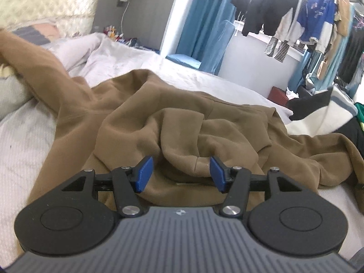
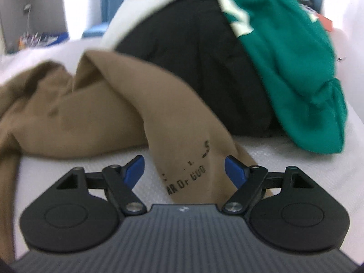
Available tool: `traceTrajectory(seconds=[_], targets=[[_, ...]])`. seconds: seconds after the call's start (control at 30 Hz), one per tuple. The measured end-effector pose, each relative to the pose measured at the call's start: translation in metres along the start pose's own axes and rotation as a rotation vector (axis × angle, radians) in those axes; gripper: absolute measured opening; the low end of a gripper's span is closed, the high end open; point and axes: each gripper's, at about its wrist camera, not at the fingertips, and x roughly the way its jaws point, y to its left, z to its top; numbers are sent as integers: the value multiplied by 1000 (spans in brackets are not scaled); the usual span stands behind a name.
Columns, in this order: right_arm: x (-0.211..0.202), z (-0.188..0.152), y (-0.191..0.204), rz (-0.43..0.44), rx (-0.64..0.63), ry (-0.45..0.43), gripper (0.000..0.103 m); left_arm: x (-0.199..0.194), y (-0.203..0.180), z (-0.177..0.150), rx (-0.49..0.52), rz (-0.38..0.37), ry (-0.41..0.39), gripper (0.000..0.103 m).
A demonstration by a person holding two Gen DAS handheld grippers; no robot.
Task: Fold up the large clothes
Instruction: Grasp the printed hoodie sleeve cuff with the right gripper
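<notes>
White bed [image 1: 20, 141], crumpled brown hoodie [image 1: 141, 113], left claw [image 1: 180, 171] and right claw [image 2: 184, 169] apart

R gripper [image 2: 184, 170] open — brown sleeve [image 2: 186, 159] btwn fingers.

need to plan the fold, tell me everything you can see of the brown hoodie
The brown hoodie is a soft, fleece-like garment lying crumpled and unfolded on the white bed. One sleeve stretches away toward the pillows; another part with black printed lettering lies between the open right gripper fingers. The open left gripper straddles a bunched fold.
</notes>
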Motion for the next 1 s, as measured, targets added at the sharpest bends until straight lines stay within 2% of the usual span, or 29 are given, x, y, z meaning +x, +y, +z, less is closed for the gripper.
traceTrajectory(seconds=[0.07,0.13,0.17,0.23,0.3,0.43,0.6,0.67,0.83,1.0], targets=[[9,-7,-5,-25,-49,21,76,3,-1,0,3,12,11,61],[19,-9,-3,-66,-86,32,46,8,-3,1,15,28,21,61],[20,-8,-4,-72,-87,34,43,10,-5,1,18,30,27,61],[9,-4,-7,-76,-74,6,23,14,-6,1,29,32,38,61],[-10,3,-15,-47,-10,-10,20,14,-6,1,29,34,37,61],[-56,23,-31,122,121,-2,17,15,-1,5,0,30,43,61],[-115,50,-37,430,358,10,17,4,4,9,-25,6,20,61],[-138,61,-20,519,404,6,16,-2,6,11,-34,-4,8,61],[-192,90,34,656,371,-34,16,-22,19,16,-75,-37,-31,61],[-237,131,117,762,302,-77,16,-43,39,25,-149,-65,-84,61]])
